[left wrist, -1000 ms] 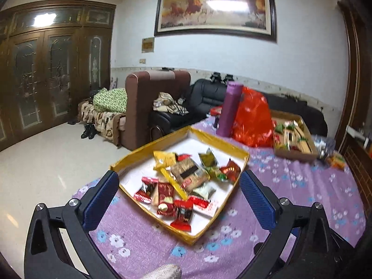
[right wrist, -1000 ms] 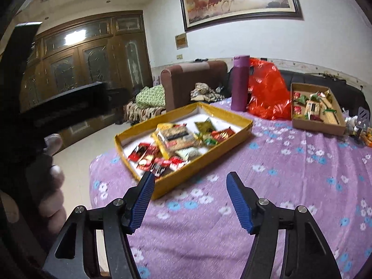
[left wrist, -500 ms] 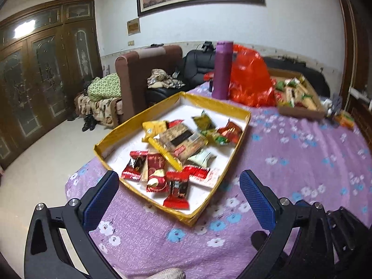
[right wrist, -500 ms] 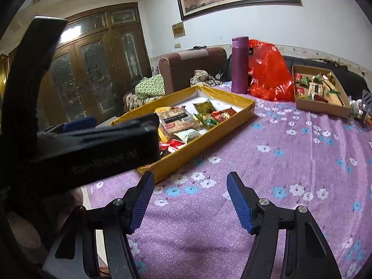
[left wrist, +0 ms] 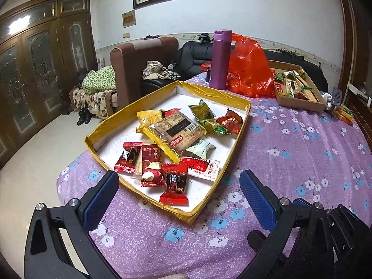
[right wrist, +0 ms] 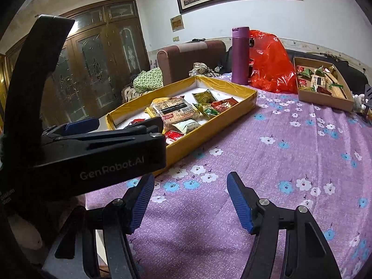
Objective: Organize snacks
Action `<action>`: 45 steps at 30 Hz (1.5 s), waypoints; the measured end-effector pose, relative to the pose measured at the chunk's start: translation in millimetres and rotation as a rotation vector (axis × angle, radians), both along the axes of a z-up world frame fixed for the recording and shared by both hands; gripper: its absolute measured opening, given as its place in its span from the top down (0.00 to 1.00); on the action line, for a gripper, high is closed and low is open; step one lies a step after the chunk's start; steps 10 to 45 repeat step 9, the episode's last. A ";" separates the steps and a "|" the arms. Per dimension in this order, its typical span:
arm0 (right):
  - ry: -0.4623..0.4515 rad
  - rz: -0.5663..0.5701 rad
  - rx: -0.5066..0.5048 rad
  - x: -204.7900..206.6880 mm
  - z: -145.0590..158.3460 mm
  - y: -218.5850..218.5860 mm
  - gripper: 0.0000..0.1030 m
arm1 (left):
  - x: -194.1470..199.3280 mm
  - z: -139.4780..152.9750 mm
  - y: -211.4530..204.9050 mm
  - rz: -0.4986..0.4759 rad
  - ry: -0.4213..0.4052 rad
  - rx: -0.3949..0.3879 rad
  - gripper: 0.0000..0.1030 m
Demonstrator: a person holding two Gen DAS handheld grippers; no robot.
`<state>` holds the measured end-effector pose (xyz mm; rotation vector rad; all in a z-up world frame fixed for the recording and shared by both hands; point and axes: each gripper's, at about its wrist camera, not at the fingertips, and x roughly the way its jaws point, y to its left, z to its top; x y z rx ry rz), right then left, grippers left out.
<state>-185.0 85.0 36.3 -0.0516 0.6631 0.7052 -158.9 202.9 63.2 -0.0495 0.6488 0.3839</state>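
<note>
A yellow-rimmed tray holds several wrapped snacks: red packets at the near end, a large biscuit pack in the middle, green packets at the far end. My left gripper is open and empty, just short of the tray's near corner. My right gripper is open and empty over the purple cloth, right of the tray. The left gripper's body shows at the left of the right wrist view.
A brown cardboard box with more snacks sits at the back right, also in the right wrist view. A purple bottle and red plastic bag stand behind the tray. Sofas lie beyond the table. Flowered purple cloth covers the table.
My left gripper has tilted down and moved closer to the tray's near corner. My right gripper has shifted slightly; the left gripper's body now fills more of its view.
</note>
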 end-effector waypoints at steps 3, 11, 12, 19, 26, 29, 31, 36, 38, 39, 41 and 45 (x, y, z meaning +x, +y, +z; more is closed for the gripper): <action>0.001 -0.001 -0.004 0.4 -0.6 1.4 0.35 | 0.5 -1.8 0.3 -0.013 0.013 -0.011 0.00; -0.013 -0.050 0.016 3.6 6.0 -8.0 0.35 | 1.8 0.9 -0.5 -0.050 0.037 -0.061 0.00; -0.013 -0.050 0.016 3.6 6.0 -8.0 0.35 | 1.8 0.9 -0.5 -0.050 0.037 -0.061 0.00; -0.013 -0.050 0.016 3.6 6.0 -8.0 0.35 | 1.8 0.9 -0.5 -0.050 0.037 -0.061 0.00; -0.013 -0.050 0.016 3.6 6.0 -8.0 0.35 | 1.8 0.9 -0.5 -0.050 0.037 -0.061 0.00; -0.013 -0.050 0.016 3.6 6.0 -8.0 0.35 | 1.8 0.9 -0.5 -0.050 0.037 -0.061 0.00; -0.013 -0.050 0.016 3.6 6.0 -8.0 0.35 | 1.8 0.9 -0.5 -0.050 0.037 -0.061 0.00; -0.013 -0.050 0.016 3.6 6.0 -8.0 0.35 | 1.8 0.9 -0.5 -0.050 0.037 -0.061 0.00; -0.013 -0.050 0.016 3.6 6.0 -8.0 0.35 | 1.8 0.9 -0.5 -0.050 0.037 -0.061 0.00; -0.013 -0.050 0.016 3.6 6.0 -8.0 0.35 | 1.8 0.9 -0.5 -0.050 0.037 -0.061 0.00; -0.013 -0.050 0.016 3.6 6.0 -8.0 0.35 | 1.8 0.9 -0.5 -0.050 0.037 -0.061 0.00; -0.013 -0.050 0.016 3.6 6.0 -8.0 0.35 | 1.8 0.9 -0.5 -0.050 0.037 -0.061 0.00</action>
